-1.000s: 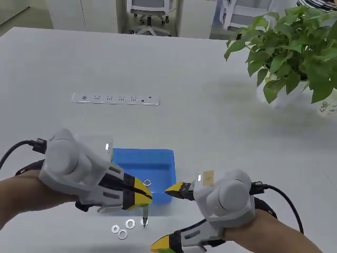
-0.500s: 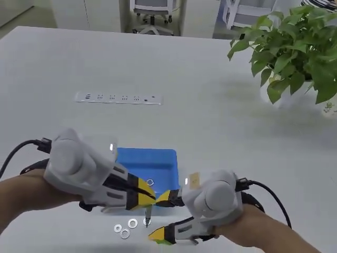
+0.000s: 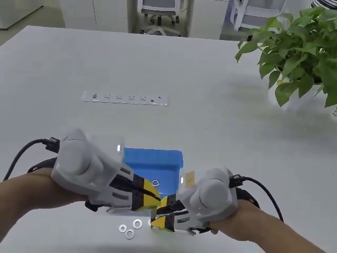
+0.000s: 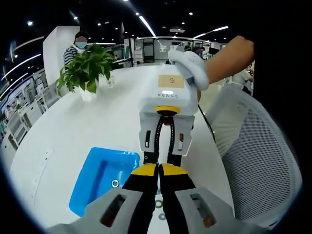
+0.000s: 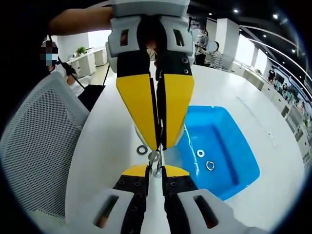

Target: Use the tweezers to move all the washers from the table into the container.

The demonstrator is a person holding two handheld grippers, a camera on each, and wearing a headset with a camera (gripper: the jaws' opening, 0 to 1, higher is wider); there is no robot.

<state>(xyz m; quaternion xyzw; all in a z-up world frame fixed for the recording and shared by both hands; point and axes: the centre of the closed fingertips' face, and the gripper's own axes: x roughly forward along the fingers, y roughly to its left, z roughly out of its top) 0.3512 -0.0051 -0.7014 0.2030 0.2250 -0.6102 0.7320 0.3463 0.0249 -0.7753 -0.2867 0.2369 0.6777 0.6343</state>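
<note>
1. Pinched the tweezers [image 5: 156, 165] in the left gripper [image 4: 159, 168], with jaws pressed together. Closed the right gripper [image 5: 156, 170] narrowly about the tweezers' tip, nose to nose with the left.
2. Left three washers [image 3: 137, 224] lying on the surface [image 3: 221, 121], just beside the gripper tips and outside the blue container [image 3: 158, 159] just beyond.
3. Drew the right gripper's jaws in from their wide spread of a second ago and brought it close up to the left.
4. Counted two washers inside the container from the right gripper view, one from the head view.
5. Noted a power strip [image 3: 125, 98] and a potted plant [image 3: 300, 47] farther back.
</note>
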